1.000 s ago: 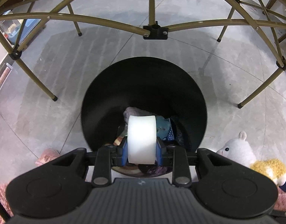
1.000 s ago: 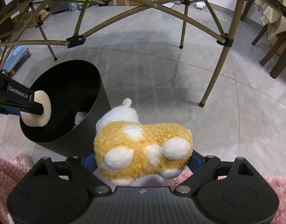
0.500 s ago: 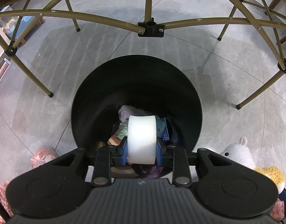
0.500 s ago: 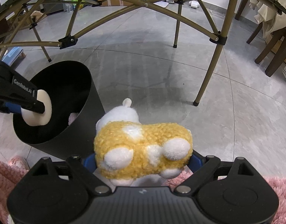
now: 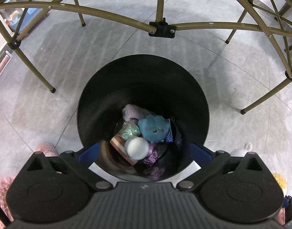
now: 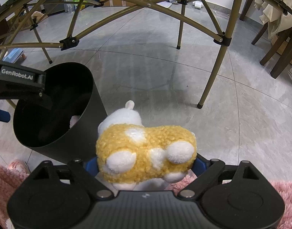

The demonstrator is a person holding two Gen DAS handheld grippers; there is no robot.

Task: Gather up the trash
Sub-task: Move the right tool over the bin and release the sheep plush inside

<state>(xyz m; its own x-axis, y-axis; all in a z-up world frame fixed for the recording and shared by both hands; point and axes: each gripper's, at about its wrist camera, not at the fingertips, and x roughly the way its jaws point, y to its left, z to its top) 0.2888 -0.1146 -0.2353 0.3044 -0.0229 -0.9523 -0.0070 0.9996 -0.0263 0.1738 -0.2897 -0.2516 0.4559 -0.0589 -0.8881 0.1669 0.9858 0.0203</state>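
A black round bin (image 5: pixel 100 103) stands on the floor right under my left gripper (image 5: pixel 144 152), which is open and empty above its rim. A white roll (image 5: pixel 136 147) lies inside the bin on top of a blue plush (image 5: pixel 153 127), a purple plush and wrappers. In the right wrist view the bin (image 6: pixel 88 114) is at the left with the left gripper's body (image 6: pixel 18 82) over it. My right gripper (image 6: pixel 144 164) is shut on a yellow and white plush sheep (image 6: pixel 146 152), held to the right of the bin.
The tan metal legs and crossbars of a folding table (image 5: pixel 161 26) arch over the bin. A pink fluffy rug (image 6: pixel 4 179) lies at the near edge. Dark wooden chairs (image 6: pixel 279 57) stand at the far right. The floor is grey tile.
My left gripper opened and let go of the white roll, which fell into the bin. The right gripper stays shut on the plush sheep.
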